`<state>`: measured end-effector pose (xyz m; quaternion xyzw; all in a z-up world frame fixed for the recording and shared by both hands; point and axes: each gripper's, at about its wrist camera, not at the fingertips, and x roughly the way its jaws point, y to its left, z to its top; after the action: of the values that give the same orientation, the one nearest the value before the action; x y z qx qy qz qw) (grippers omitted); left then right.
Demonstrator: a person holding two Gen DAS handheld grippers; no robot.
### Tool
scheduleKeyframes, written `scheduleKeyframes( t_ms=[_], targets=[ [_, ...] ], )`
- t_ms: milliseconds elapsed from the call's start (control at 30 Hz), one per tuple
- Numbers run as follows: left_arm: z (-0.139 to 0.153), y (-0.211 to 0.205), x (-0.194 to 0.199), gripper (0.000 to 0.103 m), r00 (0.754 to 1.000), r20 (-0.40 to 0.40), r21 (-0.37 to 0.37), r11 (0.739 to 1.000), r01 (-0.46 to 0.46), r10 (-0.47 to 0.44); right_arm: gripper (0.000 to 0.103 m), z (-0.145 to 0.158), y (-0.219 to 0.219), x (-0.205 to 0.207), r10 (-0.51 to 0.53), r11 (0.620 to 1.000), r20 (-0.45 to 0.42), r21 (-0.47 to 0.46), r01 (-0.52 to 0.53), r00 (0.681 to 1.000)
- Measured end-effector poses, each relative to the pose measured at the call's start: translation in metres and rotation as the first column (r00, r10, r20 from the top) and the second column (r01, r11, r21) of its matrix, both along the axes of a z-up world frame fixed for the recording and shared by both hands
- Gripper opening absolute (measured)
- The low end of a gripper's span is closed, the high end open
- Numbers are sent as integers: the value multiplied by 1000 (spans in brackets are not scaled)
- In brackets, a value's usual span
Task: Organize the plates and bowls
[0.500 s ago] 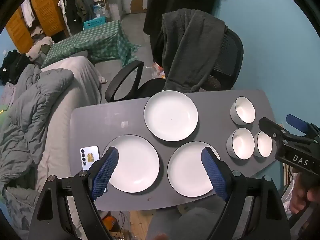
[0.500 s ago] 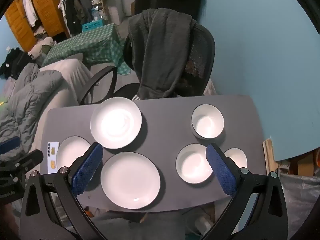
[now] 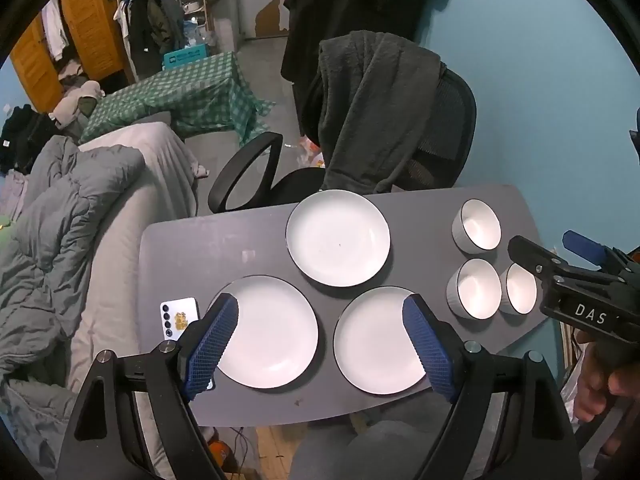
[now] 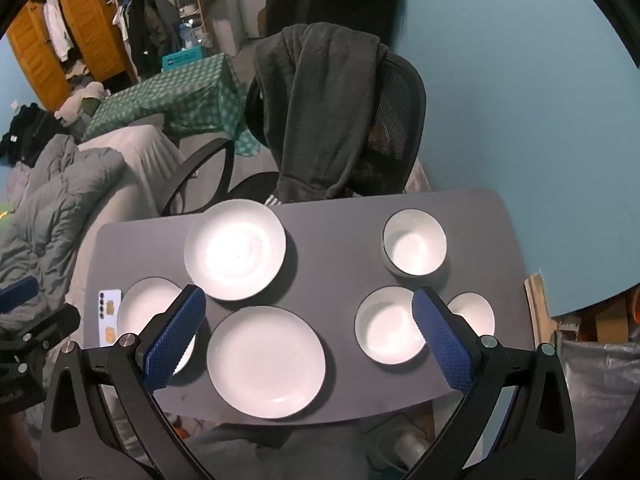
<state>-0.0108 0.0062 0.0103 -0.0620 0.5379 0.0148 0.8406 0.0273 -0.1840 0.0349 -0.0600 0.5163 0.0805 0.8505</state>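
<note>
Three plates (image 3: 338, 238) and three bowls (image 3: 476, 225) sit apart on the table (image 3: 224, 240).

Right tool (image 3: 576, 280) cut by left-wrist frame edge, hiding near-right bowl (image 3: 520, 288) rim (tool tips unseen).

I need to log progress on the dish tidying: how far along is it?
Nothing looks done yet. Three plates lie singly on the grey table, and three bowls stand unstacked. Nothing is in hand: the left tongs and right tongs hang open above them. All gathering is left.
</note>
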Motion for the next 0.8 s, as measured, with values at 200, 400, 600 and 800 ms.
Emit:
scheduleKeyframes(
  t_ms=[200,400,600,800],
  targets=[
    [0,0,-3,86,1000,3,-6,1000,2,-2,101,0,3,-7,-2,1000,7,-3,2,1000],
    [2,0,-7,86,1000,8,-6,1000,11,-11,101,-2,4,-8,-2,1000,8,-4,2,1000],
    [2,0,-8,86,1000,8,-14,1000,5,-4,101,-3,7,-11,5,1000,9,-13,-5,1000],
    [1,3,-10,86,1000,5,-25,1000,2,-2,101,-2,8,-12,4,1000,9,-10,-4,1000]
  ],
)
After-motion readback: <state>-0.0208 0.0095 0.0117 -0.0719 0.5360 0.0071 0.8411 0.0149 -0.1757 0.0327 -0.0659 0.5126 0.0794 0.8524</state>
